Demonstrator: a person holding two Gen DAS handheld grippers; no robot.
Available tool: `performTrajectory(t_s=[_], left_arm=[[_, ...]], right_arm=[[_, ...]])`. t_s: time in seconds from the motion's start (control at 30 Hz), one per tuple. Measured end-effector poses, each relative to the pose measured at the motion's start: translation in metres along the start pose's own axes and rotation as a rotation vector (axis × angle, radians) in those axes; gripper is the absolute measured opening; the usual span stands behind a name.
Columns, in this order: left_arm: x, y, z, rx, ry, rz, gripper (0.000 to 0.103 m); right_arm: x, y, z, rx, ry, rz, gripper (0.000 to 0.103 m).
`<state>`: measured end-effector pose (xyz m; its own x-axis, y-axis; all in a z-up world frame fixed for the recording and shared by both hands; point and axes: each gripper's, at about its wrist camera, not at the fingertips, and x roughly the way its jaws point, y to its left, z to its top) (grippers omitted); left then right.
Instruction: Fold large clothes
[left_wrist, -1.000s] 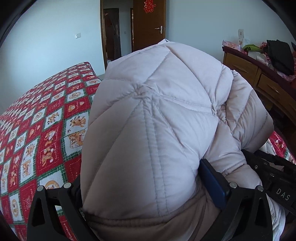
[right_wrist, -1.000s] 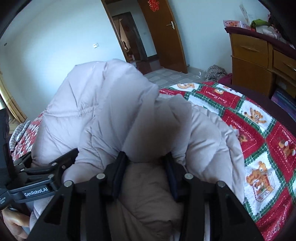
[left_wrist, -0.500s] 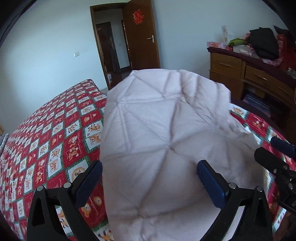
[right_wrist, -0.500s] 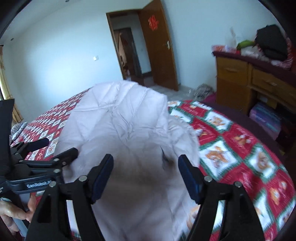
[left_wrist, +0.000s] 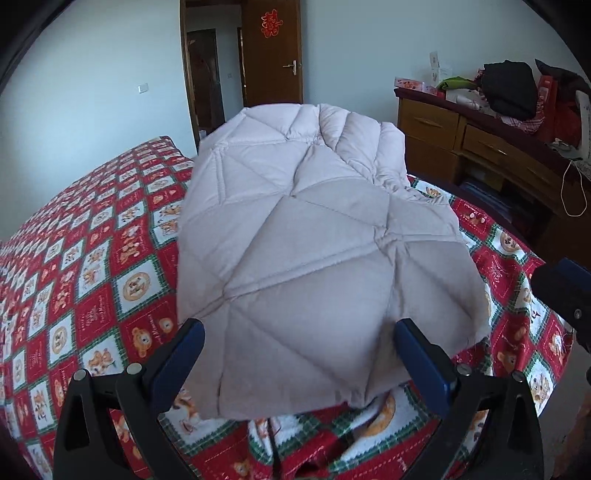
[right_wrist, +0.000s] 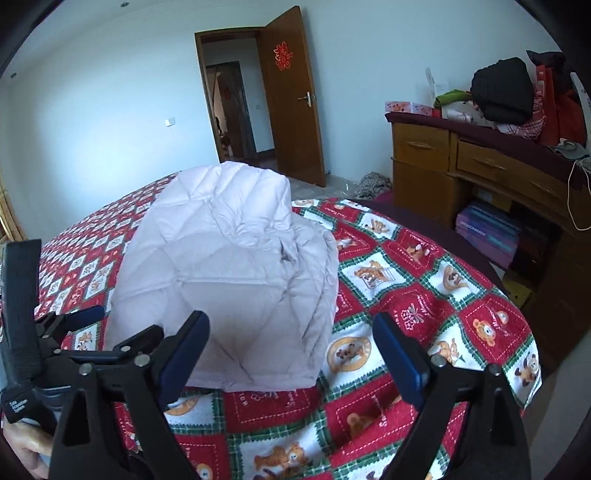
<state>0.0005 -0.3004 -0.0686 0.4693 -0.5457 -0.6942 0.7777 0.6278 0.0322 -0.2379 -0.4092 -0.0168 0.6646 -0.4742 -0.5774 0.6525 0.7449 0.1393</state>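
Left wrist view shows our folded jacket (left_wrist: 317, 254) lying on the bed (left_wrist: 92, 266), left gripper (left_wrist: 299, 362) with jaws apart and empty. Our right gripper (right_wrist: 291, 350) jaws are opening, nothing between them. Puffy filling (springy stuff) could push the fold open. No containers visible besides closed dresser drawers (right_wrist: 498, 162).

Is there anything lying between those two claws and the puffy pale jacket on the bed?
Nothing visible does. The folded jacket lies on the red patterned bedspread, with only bare cover before the left gripper and the right gripper. Both stand open, the right one's jaws opening further, nothing between them.
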Motion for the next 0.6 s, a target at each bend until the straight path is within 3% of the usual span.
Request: performTrajectory(t_s=[0.17,0.43,0.6], left_arm=[[-0.031,-0.001,-0.006,0.024,-0.056,0.039,0.102],[-0.091,0.0,0.006,-0.045,-0.199,0.055,0.102],[-0.126,-0.004,0.006,-0.009,-0.319,0.168,0.102]], right_arm=[[-0.033,0.002,0.001,-0.036,-0.041,0.014,0.092],[-0.093,-0.001,0.019,0.007,-0.226,0.021,0.101],[-0.109,0.009,0.021,-0.007,-0.301,0.041,0.103]])
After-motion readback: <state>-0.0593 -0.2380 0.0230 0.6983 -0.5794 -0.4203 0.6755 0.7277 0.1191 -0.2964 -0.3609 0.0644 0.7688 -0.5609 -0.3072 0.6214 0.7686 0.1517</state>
